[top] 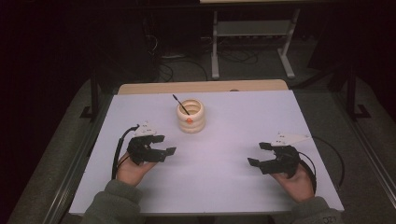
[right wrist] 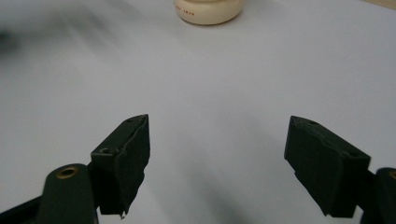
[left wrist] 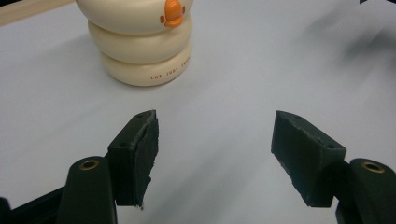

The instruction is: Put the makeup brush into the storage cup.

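A cream ringed holder (top: 190, 116) with an orange beak-like knob stands at the table's far middle, and a thin black stick (top: 180, 104) leans out of it. My left gripper (top: 166, 145) rests low on the white table, near and left of the holder, open with nothing between its jaws. In the left gripper view the holder (left wrist: 142, 44) sits ahead and to the left of the open left gripper (left wrist: 215, 142). My right gripper (top: 259, 154) lies at the right, open and empty. In the right gripper view the holder's base (right wrist: 208, 10) is far ahead of the right gripper (right wrist: 217, 151).
The white table top (top: 219, 172) has a wooden strip (top: 201, 87) along its far edge. Beyond it stand a grey metal frame (top: 252, 35) and cables on a dark floor. A metal rail (top: 70, 175) runs along the table's left side.
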{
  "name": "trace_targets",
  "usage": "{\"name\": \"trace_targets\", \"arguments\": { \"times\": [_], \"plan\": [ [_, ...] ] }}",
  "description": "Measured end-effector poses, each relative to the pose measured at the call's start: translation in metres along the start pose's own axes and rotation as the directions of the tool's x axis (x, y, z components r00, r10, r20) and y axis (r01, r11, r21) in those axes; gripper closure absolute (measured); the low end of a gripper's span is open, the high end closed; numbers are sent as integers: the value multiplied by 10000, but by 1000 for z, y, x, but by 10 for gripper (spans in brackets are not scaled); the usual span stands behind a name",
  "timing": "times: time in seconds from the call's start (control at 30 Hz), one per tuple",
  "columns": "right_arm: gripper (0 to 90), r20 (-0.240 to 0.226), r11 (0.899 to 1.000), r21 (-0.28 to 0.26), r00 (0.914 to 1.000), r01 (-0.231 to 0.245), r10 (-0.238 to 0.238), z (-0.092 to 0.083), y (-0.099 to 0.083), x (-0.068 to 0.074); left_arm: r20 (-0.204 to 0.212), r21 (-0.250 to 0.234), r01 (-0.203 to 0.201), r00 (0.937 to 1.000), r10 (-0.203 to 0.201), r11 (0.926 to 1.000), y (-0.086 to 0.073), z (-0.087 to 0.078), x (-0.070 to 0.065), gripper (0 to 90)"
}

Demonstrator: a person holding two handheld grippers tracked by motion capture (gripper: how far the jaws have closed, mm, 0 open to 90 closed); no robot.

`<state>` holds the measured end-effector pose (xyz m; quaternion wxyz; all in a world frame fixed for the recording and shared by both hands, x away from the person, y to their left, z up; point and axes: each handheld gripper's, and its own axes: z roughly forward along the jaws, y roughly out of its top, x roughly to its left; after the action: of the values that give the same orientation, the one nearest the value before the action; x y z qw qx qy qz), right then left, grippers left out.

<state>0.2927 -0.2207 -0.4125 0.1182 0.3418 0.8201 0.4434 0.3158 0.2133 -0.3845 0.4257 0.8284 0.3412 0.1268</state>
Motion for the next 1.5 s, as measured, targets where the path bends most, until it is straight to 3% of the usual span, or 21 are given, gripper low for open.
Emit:
{"name": "trace_targets", "arguments": {
  "times": [0.23, 0.27, 0.33, 0.67, 1.37, 1.5],
  "plan": [
    [212, 3, 10000, -50, 10000, 6, -6, -1, -1, -1, -45, 158, -120, 9999, 121, 9998, -12, -3, -6, 310],
    [212, 10, 10000, -48, 10000, 3, -3, -1, -1, -1, -40, 26, 60, 10000, -60, 10000, -14, -2, -8, 309],
    [212, 27, 10000, -48, 10000, -19, 19, -1, -1, -1, -45, 119, -88, 10000, 89, 9999, -17, -4, -8, 305],
    [213, 47, 10000, -54, 10000, -79, 79, -2, -3, -3, -92, -1, -64, 9999, 64, 10000, -28, -8, -18, 286],
    [213, 92, 9996, 64, 9996, -265, 265, -2, -8, -4, -142, -73, -21, 9999, 20, 10000, -41, -15, -25, 250],
    [212, 86, 9995, 143, 9996, -283, 282, 0, -10, -4, -107, 328, -282, 9995, 286, 9991, -45, -8, -23, 248]
  ]
}}
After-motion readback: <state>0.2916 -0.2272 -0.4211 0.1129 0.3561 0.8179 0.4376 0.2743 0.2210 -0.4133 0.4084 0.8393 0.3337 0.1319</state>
